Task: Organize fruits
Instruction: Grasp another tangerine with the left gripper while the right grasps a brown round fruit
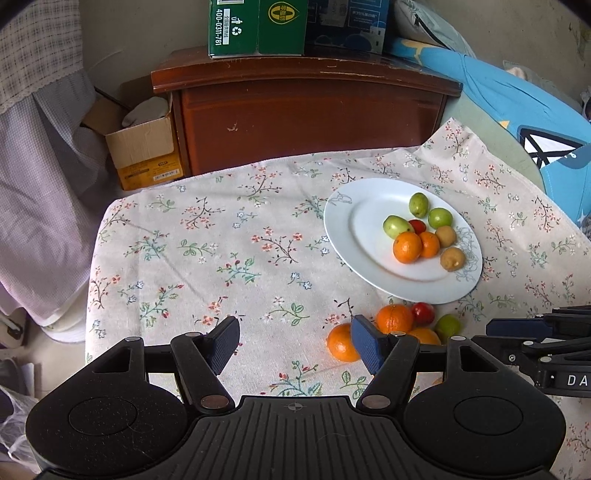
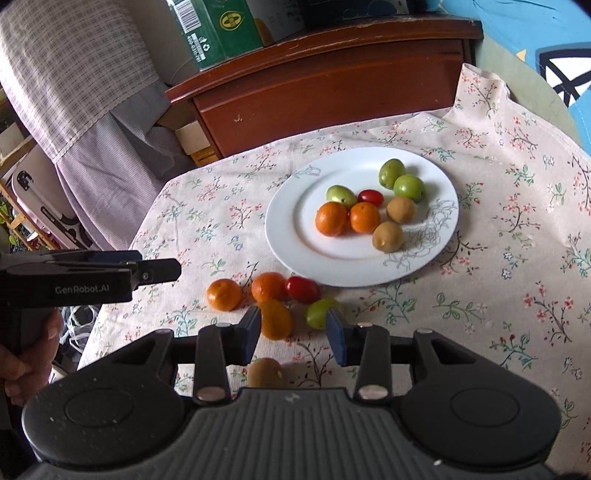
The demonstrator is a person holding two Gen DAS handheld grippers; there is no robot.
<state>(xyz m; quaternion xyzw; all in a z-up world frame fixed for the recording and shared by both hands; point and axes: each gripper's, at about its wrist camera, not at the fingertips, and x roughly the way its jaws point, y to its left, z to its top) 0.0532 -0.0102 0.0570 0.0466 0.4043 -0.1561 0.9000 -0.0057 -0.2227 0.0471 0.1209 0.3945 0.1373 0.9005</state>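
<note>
A white plate [image 2: 295,225] on the flowered cloth holds green fruits, two oranges, a red tomato and two brown fruits; it also shows in the left wrist view [image 1: 351,221]. Loose fruit lies in front of it: an orange [image 2: 223,294], a second orange [image 2: 268,286], a red tomato [image 2: 303,290], an oblong orange fruit [image 2: 276,319], a green fruit [image 2: 319,313] and a brown fruit [image 2: 265,373]. My right gripper [image 2: 291,328] is open, above the oblong orange and green fruits. My left gripper [image 1: 295,343] is open and empty, left of the loose orange [image 1: 341,343].
A dark wooden cabinet [image 1: 306,110] with green boxes [image 1: 255,26] stands behind the table. A cardboard box [image 1: 144,147] and draped checked cloth [image 1: 40,155] are at the left. Blue bedding [image 1: 535,110] lies at the right. The left gripper's body [image 2: 88,277] shows in the right wrist view.
</note>
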